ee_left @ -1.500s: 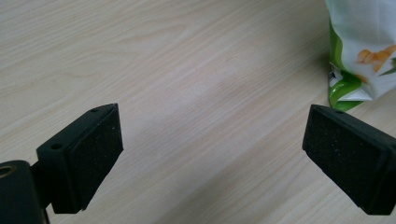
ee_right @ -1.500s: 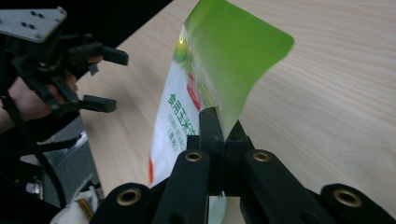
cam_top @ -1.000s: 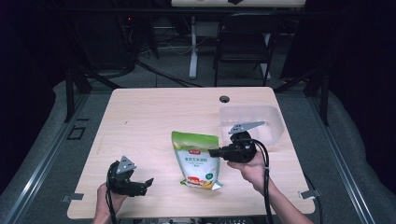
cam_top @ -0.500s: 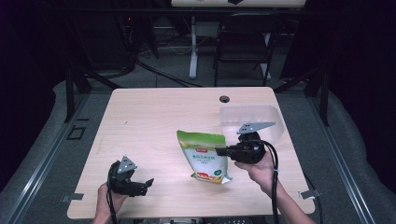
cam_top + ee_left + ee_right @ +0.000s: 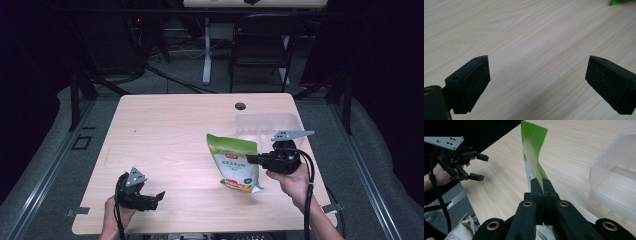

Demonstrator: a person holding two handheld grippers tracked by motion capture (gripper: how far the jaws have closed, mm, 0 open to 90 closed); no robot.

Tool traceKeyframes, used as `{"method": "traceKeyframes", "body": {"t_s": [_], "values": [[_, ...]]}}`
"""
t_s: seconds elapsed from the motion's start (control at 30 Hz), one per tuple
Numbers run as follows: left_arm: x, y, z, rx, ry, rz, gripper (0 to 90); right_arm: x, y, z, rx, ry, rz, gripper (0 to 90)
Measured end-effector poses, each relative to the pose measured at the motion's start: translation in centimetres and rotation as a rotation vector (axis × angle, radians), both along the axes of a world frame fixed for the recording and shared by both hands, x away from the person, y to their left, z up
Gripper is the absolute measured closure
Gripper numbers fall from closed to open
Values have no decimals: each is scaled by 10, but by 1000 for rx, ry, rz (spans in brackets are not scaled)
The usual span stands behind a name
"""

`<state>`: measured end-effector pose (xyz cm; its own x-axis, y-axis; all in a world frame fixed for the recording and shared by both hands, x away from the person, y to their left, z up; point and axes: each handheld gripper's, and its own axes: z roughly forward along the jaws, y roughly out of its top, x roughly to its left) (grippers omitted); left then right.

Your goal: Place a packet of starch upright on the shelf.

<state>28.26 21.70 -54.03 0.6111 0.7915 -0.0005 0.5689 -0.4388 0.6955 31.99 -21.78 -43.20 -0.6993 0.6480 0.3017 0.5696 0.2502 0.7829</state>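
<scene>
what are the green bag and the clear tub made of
The green bag looks like thin printed plastic film with a glossy finish: it creases and bends where the right claw pinches its edge. The clear tub looks like stiff, slightly frosted plastic: the table shows through its walls.

table [image 5: 165, 135]: light wood, round dark hole [image 5: 240, 106] near far edge | chair [image 5: 260, 42]: dark, on floor beyond table | desk leg [image 5: 206, 50]: white, left of chair | cables [image 5: 165, 75]: on grey floor
</scene>
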Motion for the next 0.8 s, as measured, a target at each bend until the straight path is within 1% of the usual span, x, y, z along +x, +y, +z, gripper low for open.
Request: {"method": "traceKeyframes", "body": {"t_s": [0.03, 0.07, 0.1, 0.13, 0.17, 0.2, 0.27, 0.3, 0.37, 0.4, 0.43, 0.47, 0.53, 0.57, 0.63, 0.7, 0.73, 0.77, 0.8], "values": [[0, 0, 0, 0, 0, 0, 57, 0, -2, 1, -8, 0, -2, 900], [1, 0, -1, 0, 5, 3, 57, -1, -5, 1, -3, -3, -14, 900], [2, 0, -2, -4, 1, 10, 57, -1, -9, 2, -9, 0, -16, 900], [2, 0, -2, -2, 10, 3, 57, -2, -12, 3, -15, -2, -24, 900], [2, -1, -2, 1, 3, 4, 57, -2, -15, 4, -16, -4, -27, 900], [1, -1, -2, 0, 3, 0, 57, -3, -18, 5, -15, -3, -40, 900], [1, -1, -1, 0, 6, -4, 57, -3, -21, 5, -20, -1, -43, 900], [0, -1, 0, 1, 0, -2, 57, -5, -28, 6, -20, -2, -64, 900], [0, -1, 0, -2, 1, -3, 57, -6, -30, 6, -16, -4, -72, 900], [1, -1, 0, 1, 4, -4, 57, -6, -33, 6, -21, -4, -77, 900], [2, -1, -1, 0, 5, -1, 57, -8, -40, 7, -15, -4, -95, 900], [2, -1, -1, 0, 5, -1, 57, -7, -43, 8, -27, -4, -95, 900], [2, -1, -1, 5, 8, -5, 57, -8, -48, 8, -16, -5, -116, 900], [1, -2, -1, 0, 7, -5, 57, -8, -50, 9, -22, -5, -125, 900], [0, -2, 0, 3, 4, -8, 57, -8, -56, 9, -20, -4, -138, 900], [0, -2, 0, 2, 3, -7, 57, -8, -58, 10, -25, -5, -144, 900], [1, -1, -1, -1, 4, -5, 57, -9, -64, 11, -26, -5, -155, 900], [2, -1, -1, 3, 10, -9, 57, -9, -66, 12, -18, -6, -164, 900], [2, -1, -2, 0, 3, 0, 57, -9, -69, 13, -21, -6, -167, 900]]}}
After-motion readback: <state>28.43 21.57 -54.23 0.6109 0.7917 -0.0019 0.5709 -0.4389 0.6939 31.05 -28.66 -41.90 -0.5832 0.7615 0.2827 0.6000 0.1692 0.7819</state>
